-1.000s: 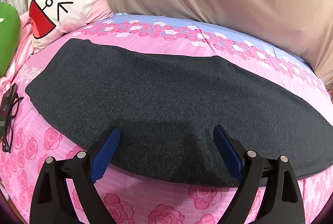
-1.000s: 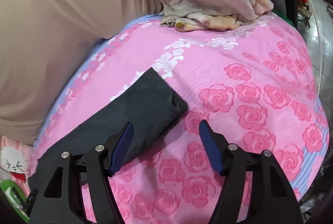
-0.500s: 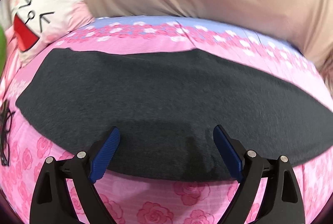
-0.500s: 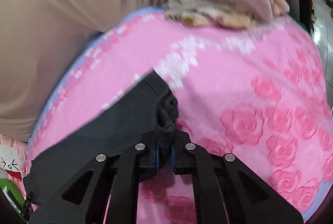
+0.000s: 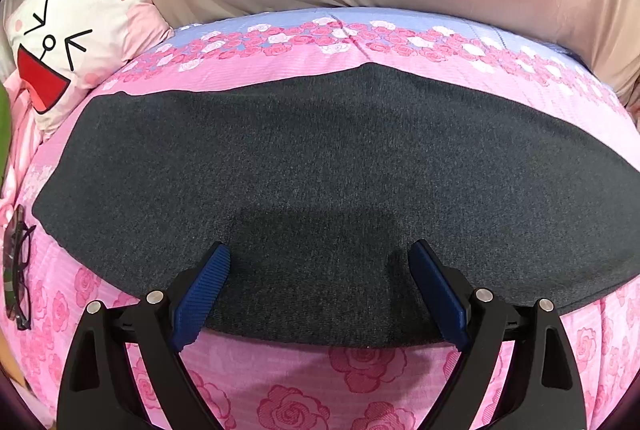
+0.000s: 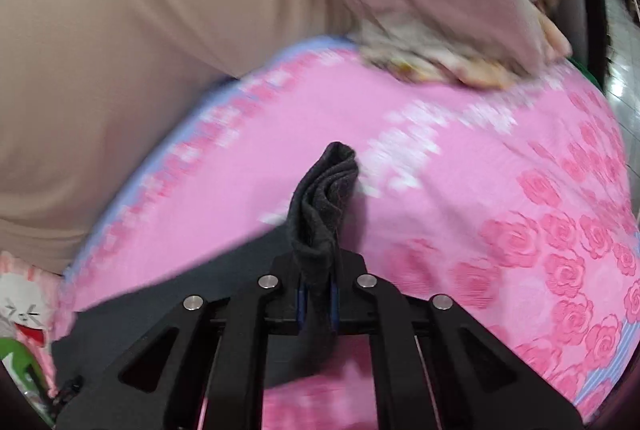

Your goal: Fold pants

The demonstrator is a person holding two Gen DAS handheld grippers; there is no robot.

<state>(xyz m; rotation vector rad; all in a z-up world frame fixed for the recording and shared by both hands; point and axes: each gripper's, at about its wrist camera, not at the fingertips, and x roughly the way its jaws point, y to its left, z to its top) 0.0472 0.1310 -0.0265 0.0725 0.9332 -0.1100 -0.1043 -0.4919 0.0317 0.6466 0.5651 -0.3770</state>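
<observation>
The dark grey pants [image 5: 320, 170] lie flat across the pink rose-print bedsheet [image 5: 360, 382]. The left gripper [image 5: 318, 294] stands wide open over their near edge, holding nothing. The right gripper [image 6: 316, 296] is clamped on the pants' bunched end [image 6: 324, 198], raised off the sheet.

Dark grey pants [image 5: 320, 166], knit fabric, lie flat lengthwise left to right across the pink rose bedspread [image 5: 360, 370]; right leg end [image 6: 324, 198] bunched, raised off the bed.
</observation>
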